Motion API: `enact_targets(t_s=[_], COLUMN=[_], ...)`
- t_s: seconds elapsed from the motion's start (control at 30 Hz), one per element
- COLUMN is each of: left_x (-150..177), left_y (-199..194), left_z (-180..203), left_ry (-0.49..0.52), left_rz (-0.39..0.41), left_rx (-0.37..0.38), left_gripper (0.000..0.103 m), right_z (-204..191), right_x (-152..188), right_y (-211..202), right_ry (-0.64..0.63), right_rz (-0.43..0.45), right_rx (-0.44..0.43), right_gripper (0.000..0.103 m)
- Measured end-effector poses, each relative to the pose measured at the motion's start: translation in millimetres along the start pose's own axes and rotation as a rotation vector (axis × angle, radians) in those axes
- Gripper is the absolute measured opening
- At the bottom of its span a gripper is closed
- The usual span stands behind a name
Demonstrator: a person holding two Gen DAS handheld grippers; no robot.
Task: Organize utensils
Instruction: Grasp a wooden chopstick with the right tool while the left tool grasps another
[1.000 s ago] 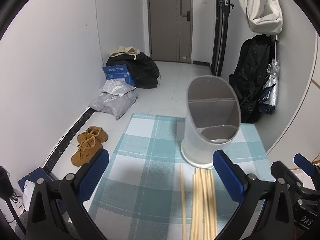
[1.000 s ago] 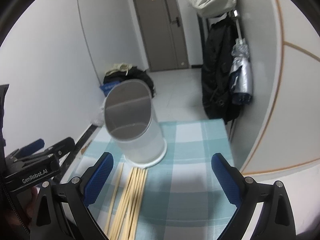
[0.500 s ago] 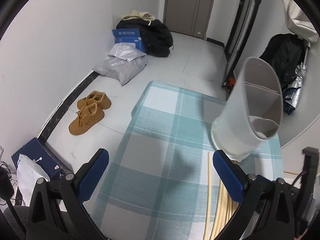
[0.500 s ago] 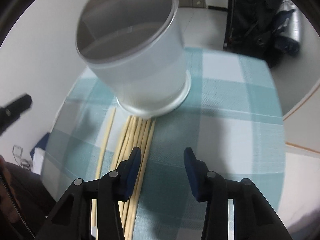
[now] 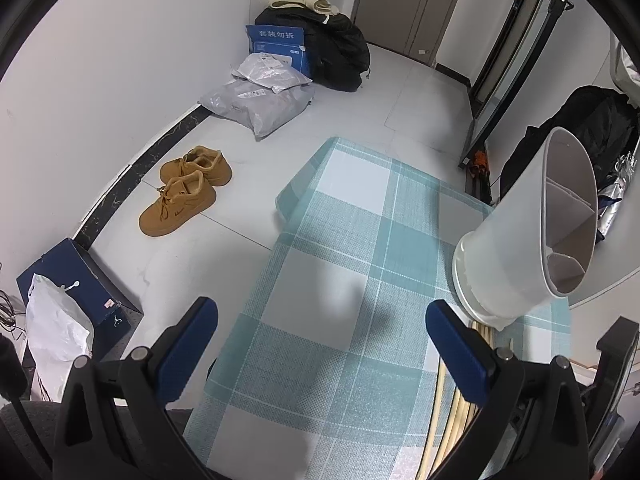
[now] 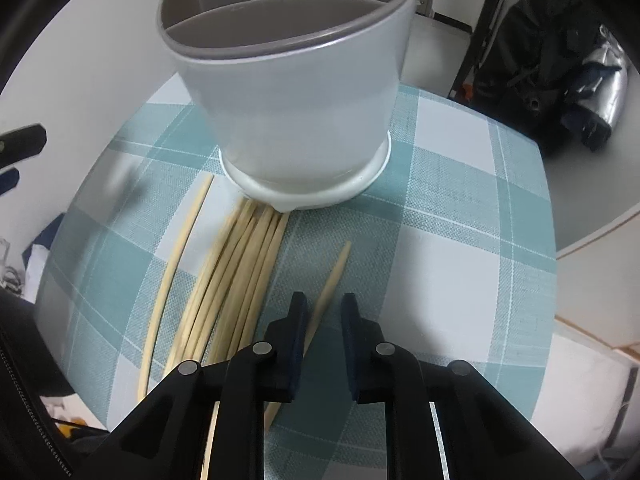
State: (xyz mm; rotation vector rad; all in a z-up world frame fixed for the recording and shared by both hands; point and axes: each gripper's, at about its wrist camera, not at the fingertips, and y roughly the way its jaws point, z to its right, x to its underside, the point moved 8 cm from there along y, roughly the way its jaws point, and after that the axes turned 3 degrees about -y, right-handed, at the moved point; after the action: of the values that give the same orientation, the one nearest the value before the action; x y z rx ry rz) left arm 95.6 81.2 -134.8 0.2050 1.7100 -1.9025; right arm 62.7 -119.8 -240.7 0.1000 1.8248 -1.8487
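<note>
A white divided utensil holder stands on the teal checked tablecloth; it also shows at the right of the left wrist view. A bundle of pale wooden chopsticks lies in front of it, with one more apart at the left. My right gripper has its jaws nearly closed around a single chopstick that points toward the holder. My left gripper is open and empty over the cloth's left part, with chopstick ends near its right finger.
The table edge drops to a floor with brown shoes, grey parcels, a blue box and a white bag. Dark coats hang at the right.
My right gripper dropped low toward the chopsticks and narrowed its jaws around one chopstick, now set apart from the bundle. My left gripper swung left, so the holder shifted to the view's right edge.
</note>
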Motion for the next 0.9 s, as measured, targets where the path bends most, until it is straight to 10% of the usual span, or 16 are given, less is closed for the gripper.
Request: enact_targets(t_s=[0.57,0.9], left_x=[31,43], left_y=[23,44], left_z=[39,60], left_ry=[0.152,0.154], left_rz=[-0.132,-0.212], left_rx=[0.080,0.082], left_gripper=[0.093,0.069], right_z=[38,98], right_x=[-21,-16], right_y=[-12,-59], right_ry=[0.233,0.415], right_rz=[0.150,0.305], right_rx=[-0.123,-0.219], right_gripper=[0.003,0.003])
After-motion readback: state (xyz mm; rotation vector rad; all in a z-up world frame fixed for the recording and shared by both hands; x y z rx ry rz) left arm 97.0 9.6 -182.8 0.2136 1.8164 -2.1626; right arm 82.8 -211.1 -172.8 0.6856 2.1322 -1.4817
